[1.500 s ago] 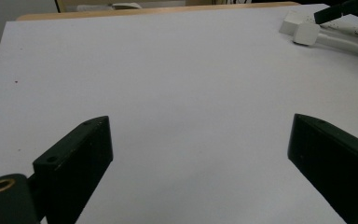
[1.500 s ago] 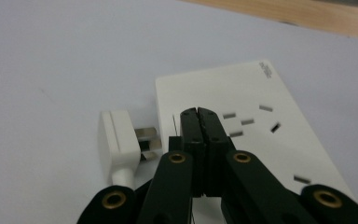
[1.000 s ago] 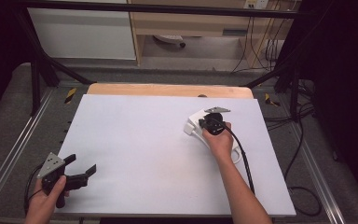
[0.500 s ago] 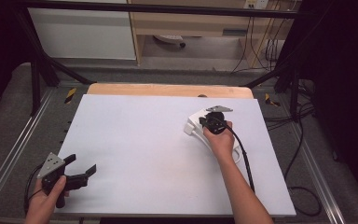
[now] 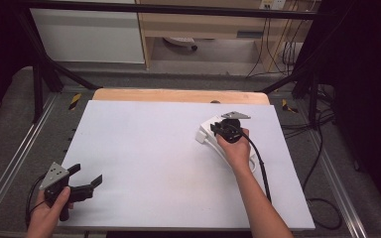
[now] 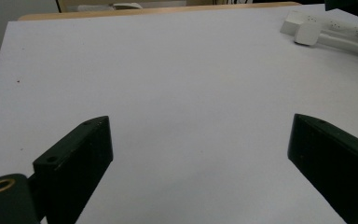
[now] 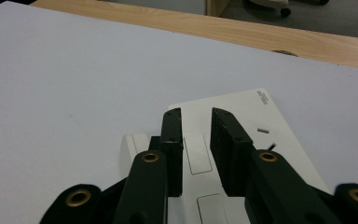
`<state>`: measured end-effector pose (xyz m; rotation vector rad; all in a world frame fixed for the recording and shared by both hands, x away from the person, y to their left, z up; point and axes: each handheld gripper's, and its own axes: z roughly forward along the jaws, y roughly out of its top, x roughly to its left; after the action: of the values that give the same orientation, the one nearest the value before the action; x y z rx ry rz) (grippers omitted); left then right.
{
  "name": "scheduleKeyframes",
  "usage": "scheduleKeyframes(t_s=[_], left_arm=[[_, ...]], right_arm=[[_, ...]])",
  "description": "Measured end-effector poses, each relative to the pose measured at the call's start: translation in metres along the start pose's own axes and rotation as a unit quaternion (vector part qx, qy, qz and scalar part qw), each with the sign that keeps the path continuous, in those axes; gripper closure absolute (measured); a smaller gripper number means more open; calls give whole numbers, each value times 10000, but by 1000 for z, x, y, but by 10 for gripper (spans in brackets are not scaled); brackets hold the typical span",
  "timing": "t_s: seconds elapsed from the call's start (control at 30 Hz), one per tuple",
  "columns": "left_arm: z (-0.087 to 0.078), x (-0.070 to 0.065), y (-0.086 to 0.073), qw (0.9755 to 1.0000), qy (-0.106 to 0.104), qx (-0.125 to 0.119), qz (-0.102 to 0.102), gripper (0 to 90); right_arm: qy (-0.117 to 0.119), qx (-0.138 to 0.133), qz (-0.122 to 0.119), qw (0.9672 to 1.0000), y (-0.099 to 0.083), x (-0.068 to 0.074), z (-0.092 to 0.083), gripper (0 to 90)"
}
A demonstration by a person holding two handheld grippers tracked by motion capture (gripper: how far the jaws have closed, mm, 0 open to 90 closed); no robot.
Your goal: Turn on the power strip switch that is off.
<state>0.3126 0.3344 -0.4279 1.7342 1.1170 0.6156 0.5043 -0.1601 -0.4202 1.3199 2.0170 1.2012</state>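
White plastic is what the work centres on: a power strip is seen lying flat on the surface at its far right side, with a white plug seated at its near end in the left gripper view. The right gripper is held low over the strip, pointing along its length; its fingers have just been opening and now stand narrowly apart, straddling a rocker switch without being pressed on it. Release looks to be the step in hand, so the gap should be widened a touch more before the gripper is lifted straight up, lest the strip be dragged or tipped by a rubbing pad. The cord curling under the right hand is best kept clear of the gripper's own cable. The left gripper is parked at the near left corner, well apart, its fingers spread wide around nothing.
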Motion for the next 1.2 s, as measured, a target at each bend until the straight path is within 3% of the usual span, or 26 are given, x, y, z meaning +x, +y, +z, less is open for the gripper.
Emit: scheduleKeyframes(t_s=[0.5,0.87,0.97,1.2], left_arm=[[1,-1,0,10000,11,20,24,65],[1,-1,0,10000,9,33,35,64],[1,-1,0,10000,14,33,32,64],[1,-1,0,10000,13,35,40,64]], right_arm=[[121,-143,237,9995,5,-1,-12,328],[9,-252,100,9996,10,1,-23,107],[1,-307,135,9994,12,1,-26,60],[46,-333,160,9993,15,0,-37,43]])
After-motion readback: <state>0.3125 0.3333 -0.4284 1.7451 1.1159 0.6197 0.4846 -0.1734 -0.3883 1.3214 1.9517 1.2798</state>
